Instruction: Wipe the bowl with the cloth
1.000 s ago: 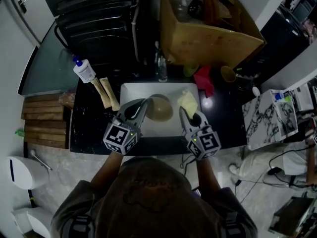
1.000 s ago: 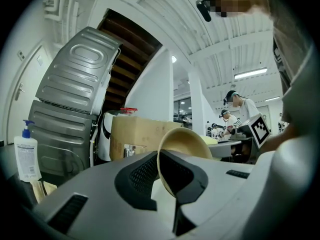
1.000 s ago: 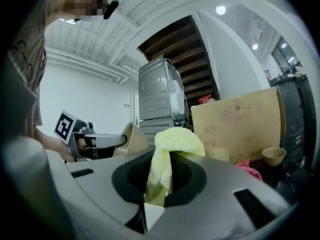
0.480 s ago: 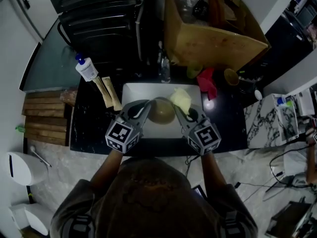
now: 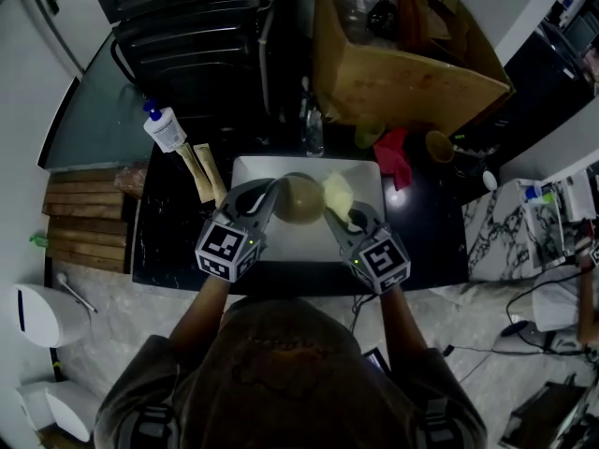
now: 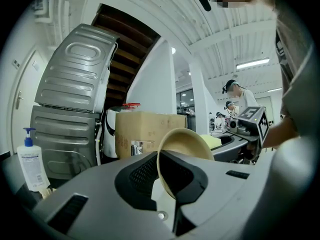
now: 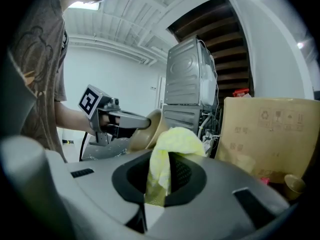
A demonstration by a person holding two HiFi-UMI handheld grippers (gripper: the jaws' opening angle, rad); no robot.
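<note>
A tan bowl [image 5: 301, 199] is held tilted above the white tray [image 5: 253, 168], its rim pinched in my left gripper [image 5: 273, 192], which is shut on it. From the left gripper view the bowl [image 6: 185, 146] stands on edge between the jaws. My right gripper [image 5: 338, 209] is shut on a yellow cloth [image 5: 337, 193], whose bunched end lies against the bowl's right side. In the right gripper view the cloth [image 7: 167, 156] rises from the jaws, with the bowl [image 7: 150, 131] and the left gripper [image 7: 142, 121] just behind it.
A large cardboard box [image 5: 402, 54] stands behind the tray. A pump bottle [image 5: 163, 129] and wrapped sticks [image 5: 203, 171] lie at the left. A red rag [image 5: 393, 155] and a small cup [image 5: 436, 144] sit at the right. Dark louvred appliance [image 5: 178, 17] at the back.
The right gripper has carried the cloth leftward from the tray's right side until it meets the bowl. The left gripper has kept the bowl held up, shifting only slightly.
</note>
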